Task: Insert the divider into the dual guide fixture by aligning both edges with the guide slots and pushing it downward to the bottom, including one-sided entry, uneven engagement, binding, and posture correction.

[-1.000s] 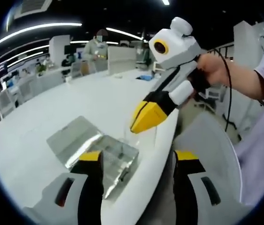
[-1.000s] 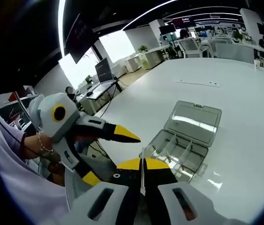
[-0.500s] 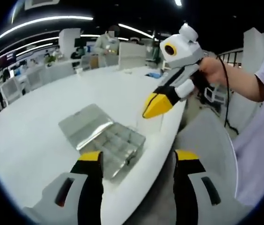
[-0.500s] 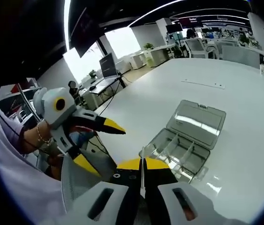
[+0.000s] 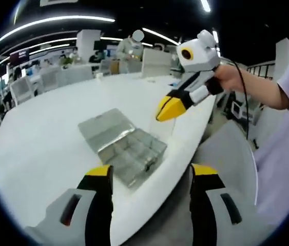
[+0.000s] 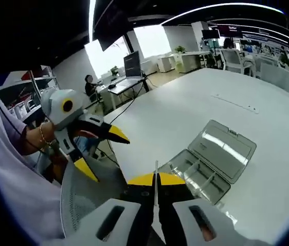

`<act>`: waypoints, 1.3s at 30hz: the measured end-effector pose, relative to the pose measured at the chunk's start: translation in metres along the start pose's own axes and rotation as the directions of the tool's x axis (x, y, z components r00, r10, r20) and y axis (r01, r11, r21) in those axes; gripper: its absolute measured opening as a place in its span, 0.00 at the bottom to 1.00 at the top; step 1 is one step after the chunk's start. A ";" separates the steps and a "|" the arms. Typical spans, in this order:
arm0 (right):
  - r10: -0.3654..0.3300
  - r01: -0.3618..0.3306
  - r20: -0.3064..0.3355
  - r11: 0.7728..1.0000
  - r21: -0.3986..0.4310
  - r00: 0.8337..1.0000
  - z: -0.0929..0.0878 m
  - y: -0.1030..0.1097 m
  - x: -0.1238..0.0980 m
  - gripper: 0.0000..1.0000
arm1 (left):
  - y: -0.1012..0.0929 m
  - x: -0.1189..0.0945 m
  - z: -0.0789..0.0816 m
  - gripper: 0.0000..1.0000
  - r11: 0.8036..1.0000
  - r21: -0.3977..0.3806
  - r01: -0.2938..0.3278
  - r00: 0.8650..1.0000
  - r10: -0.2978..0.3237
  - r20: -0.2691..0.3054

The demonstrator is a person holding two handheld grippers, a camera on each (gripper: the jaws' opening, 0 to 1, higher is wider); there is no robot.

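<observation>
Right gripper [image 6: 156,180] clamping divider [image 6: 156,171], left gripper [image 5: 151,171] agape, above white office table [image 5: 46,123] (open-plan)

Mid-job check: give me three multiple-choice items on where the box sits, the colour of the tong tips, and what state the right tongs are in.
1. Where does the box sit?
A. near the table edge
B. on a chair
C. on the floor

2. What colour are the tong tips?
A. red
B. yellow
C. green

3. What state are the right tongs in?
A. wide open, empty
B. shut on the divider
C. shut on a cable

Answers:
1 A, the open box lies on the white table by its near edge.
2 B, both pairs have yellow tips, also seen on the left tongs.
3 B, a thin clear sheet stands pinched between the closed jaws.
</observation>
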State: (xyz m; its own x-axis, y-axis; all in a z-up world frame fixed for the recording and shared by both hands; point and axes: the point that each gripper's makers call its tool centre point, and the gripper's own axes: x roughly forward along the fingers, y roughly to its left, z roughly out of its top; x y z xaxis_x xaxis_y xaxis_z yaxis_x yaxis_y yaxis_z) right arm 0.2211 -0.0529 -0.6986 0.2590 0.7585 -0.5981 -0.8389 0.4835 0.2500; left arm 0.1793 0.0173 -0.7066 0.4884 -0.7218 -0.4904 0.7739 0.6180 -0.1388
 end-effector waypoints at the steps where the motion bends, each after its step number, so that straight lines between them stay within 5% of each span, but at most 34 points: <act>1: 0.004 -0.004 -0.004 1.000 -0.006 1.000 0.000 0.000 0.001 0.00 | 0.001 -0.002 -0.001 0.59 1.000 -0.006 -0.007 1.000 0.007 0.001; 21: 0.110 -0.127 -0.101 0.973 -0.190 0.989 0.010 0.009 0.035 0.00 | 0.009 -0.026 -0.013 0.58 0.993 -0.080 -0.086 0.995 0.089 0.036; 39: 0.173 -0.229 -0.190 0.915 -0.332 0.966 0.008 0.005 0.074 0.00 | 0.017 -0.041 -0.023 0.58 0.987 -0.116 -0.115 0.992 0.121 0.046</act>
State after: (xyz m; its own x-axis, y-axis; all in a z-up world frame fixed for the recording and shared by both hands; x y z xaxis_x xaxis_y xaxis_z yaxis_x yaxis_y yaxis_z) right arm 0.2404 0.0096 -0.7356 0.0144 0.7332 -0.6798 -0.9858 0.1242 0.1131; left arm 0.1632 0.0648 -0.7082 0.5969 -0.6551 -0.4631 0.6604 0.7290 -0.1801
